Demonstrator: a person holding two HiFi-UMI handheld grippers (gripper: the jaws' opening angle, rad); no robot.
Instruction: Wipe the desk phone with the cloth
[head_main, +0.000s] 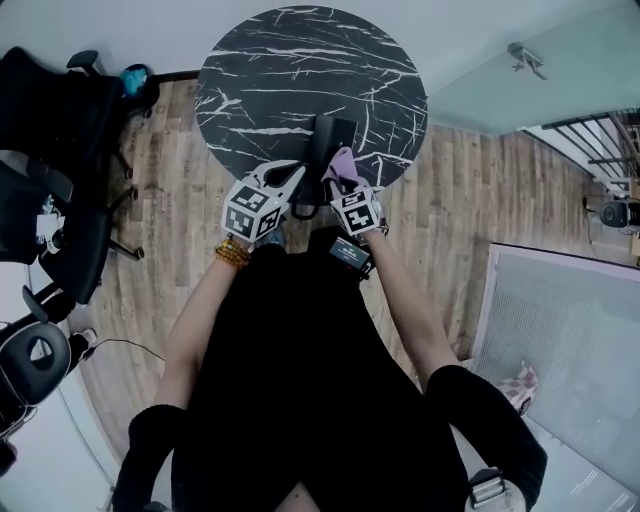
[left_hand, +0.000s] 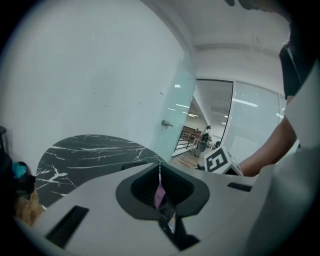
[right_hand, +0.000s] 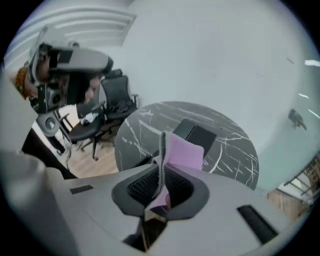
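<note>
Above the near edge of the round black marble surface (head_main: 270, 70), where the desk phone (head_main: 333, 133) sits, the right tongs (right_hand: 161, 165) are clamped on a pink cloth (right_hand: 182, 152), while the left tongs (left_hand: 159, 185), closed to a slit, pinch a pink sliver of it.
</note>
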